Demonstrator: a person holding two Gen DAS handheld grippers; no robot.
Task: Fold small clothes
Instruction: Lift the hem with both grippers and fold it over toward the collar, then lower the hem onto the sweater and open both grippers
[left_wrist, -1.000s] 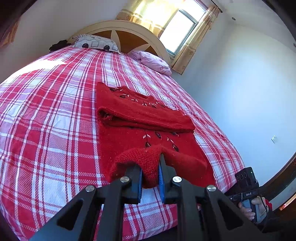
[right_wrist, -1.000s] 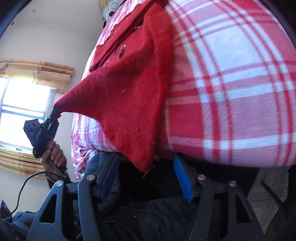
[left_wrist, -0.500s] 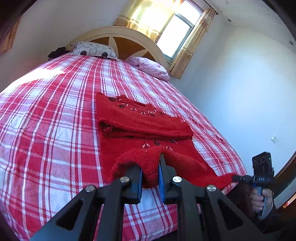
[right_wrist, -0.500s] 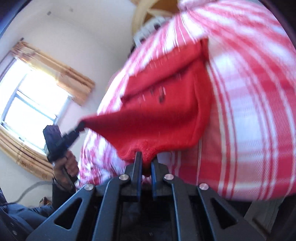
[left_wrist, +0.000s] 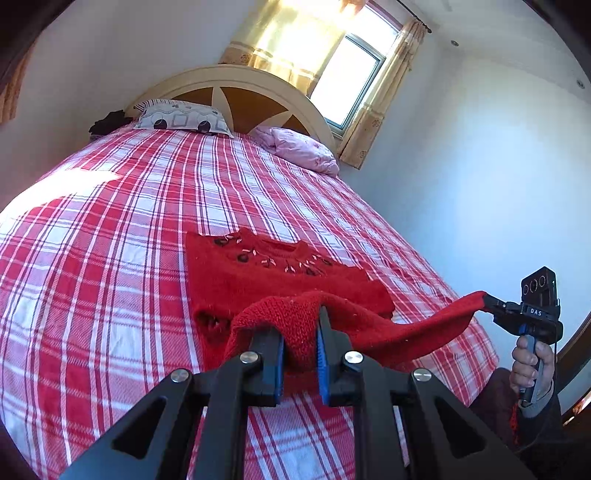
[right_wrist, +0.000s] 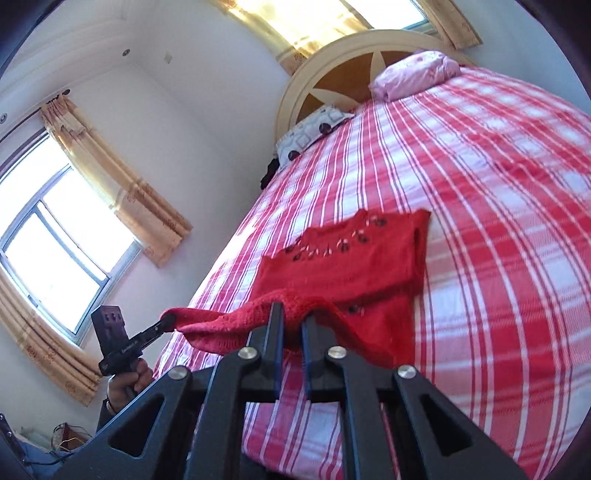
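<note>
Both claws (left_wrist: 300, 345) clamped on sweater hem (left_wrist: 373, 325)

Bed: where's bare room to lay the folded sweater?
Free: the plaid bedspread between the red sweater and the grey patterned pillow, and the wide strip on the sweater's side away from the wall. Crowded: the near edge, where left gripper and right gripper pinch the hem.

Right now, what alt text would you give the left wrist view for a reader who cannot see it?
The left gripper is shut on one hem corner of a red sweater, and the right gripper pinches the other corner, so the hem hangs lifted between them. The rest lies on a red plaid bed with two pillows by the headboard.
</note>
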